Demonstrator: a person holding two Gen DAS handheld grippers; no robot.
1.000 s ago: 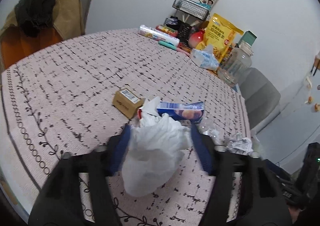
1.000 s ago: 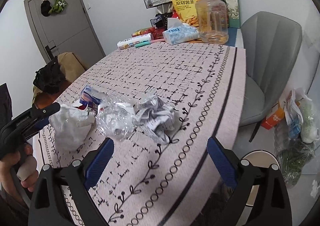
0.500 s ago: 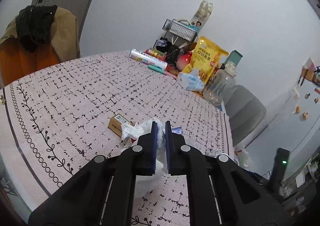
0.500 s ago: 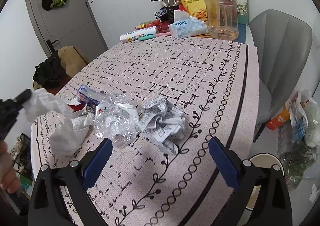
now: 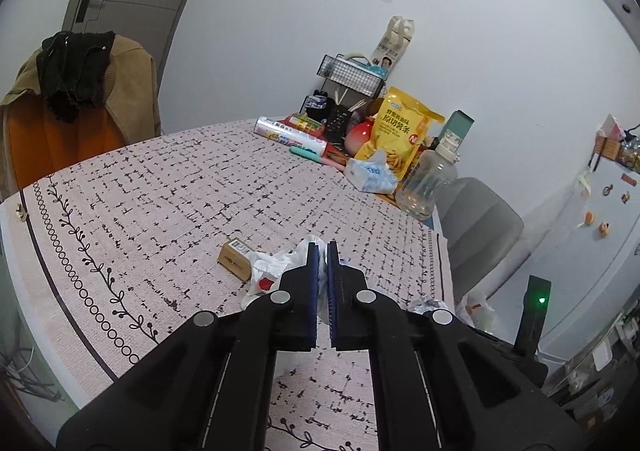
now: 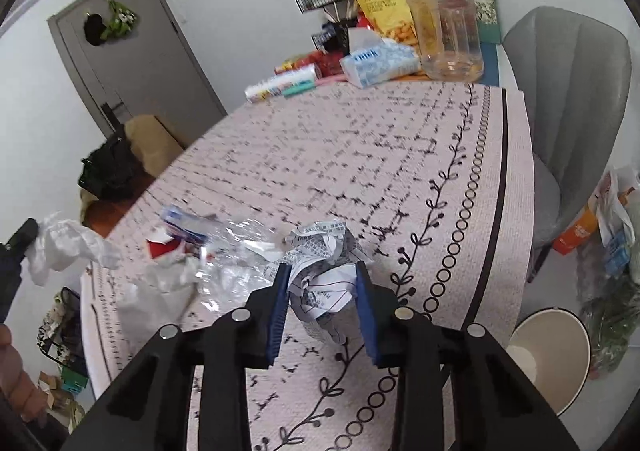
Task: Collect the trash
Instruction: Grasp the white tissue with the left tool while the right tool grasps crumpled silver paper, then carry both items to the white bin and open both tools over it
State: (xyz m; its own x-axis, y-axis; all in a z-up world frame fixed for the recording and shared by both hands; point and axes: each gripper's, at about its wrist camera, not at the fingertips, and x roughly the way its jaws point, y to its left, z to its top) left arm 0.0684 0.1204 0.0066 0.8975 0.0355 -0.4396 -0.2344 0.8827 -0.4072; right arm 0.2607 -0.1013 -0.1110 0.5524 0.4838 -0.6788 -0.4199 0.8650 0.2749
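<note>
Right gripper (image 6: 322, 283) has closed around crumpled paper (image 6: 324, 263); left gripper (image 5: 322, 251) jaws pinch white bag (image 5: 276, 265).

1 cardboard box (image 5: 236, 264), 1 paper wad (image 6: 325, 256), 2 chairs (image 5: 478, 235).

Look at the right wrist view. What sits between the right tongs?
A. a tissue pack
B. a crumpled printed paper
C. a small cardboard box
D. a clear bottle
B: the crumpled printed paper lies between the right tongs, its sides against the blue pads.
</note>
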